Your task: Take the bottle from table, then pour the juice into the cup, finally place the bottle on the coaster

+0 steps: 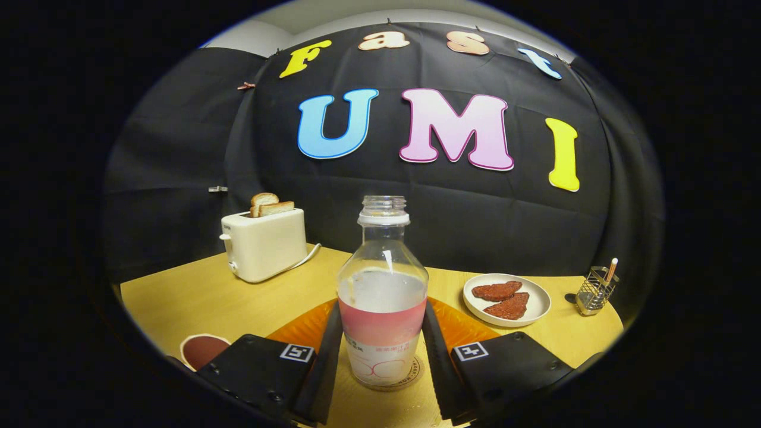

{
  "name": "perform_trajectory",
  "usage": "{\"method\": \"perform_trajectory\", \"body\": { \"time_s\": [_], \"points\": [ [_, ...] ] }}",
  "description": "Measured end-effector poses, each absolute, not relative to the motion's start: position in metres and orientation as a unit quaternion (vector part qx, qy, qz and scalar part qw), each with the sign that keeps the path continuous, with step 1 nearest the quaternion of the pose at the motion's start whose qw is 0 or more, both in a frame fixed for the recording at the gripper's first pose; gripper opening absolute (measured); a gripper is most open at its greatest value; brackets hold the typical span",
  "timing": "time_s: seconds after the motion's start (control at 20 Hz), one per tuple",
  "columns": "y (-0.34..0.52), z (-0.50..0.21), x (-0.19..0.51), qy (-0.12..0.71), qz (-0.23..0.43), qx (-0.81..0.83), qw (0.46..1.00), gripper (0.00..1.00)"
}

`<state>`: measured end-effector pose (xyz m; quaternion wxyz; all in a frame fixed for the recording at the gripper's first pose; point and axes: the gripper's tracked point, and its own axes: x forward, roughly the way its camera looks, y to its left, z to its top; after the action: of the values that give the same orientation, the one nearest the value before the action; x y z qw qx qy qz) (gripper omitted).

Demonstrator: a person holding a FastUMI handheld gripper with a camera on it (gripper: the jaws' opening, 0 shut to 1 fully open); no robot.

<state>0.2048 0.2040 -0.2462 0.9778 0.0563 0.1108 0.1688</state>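
**Bottle upright on the coaster, between the gripper's fingers**

The clear plastic bottle (382,297), capless, with a pink and white label and pale liquid up to its shoulder, stands upright on a round light coaster (410,374) on the yellow wooden table (196,297). It sits directly between the two black fingers (326,362) of the gripper (381,356). Both fingers lie close along the label's sides and seem to touch it, but whether they press on it cannot be told, so the grip is uncertain.

The gripper points level along the table, its two black bodies with square markers low on either side of the bottle.

Beside the left finger stands a white cup (202,349) with a dark reddish inside, close to the table's near edge. An orange round mat (297,327) spreads under and behind the bottle and fingers.

Further off to the right, a white plate (535,297) carries two reddish-brown slices (502,298), and beyond it a small wire mesh holder (594,291) with a stick stands near the right edge. To the left rear, a cream toaster (264,244) holds two slices of toast (270,205), its cord trailing on the table.

Bare tabletop lies open between the toaster and the bottle, and between the bottle and the plate.
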Motion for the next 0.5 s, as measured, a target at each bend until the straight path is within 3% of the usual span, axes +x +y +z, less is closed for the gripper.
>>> {"method": "perform_trajectory", "body": {
  "time_s": [0.5],
  "points": [
    [0.203, -0.271, 0.225, 0.117, 0.150, 0.056, 0.980, 0.70]
  ]
}}
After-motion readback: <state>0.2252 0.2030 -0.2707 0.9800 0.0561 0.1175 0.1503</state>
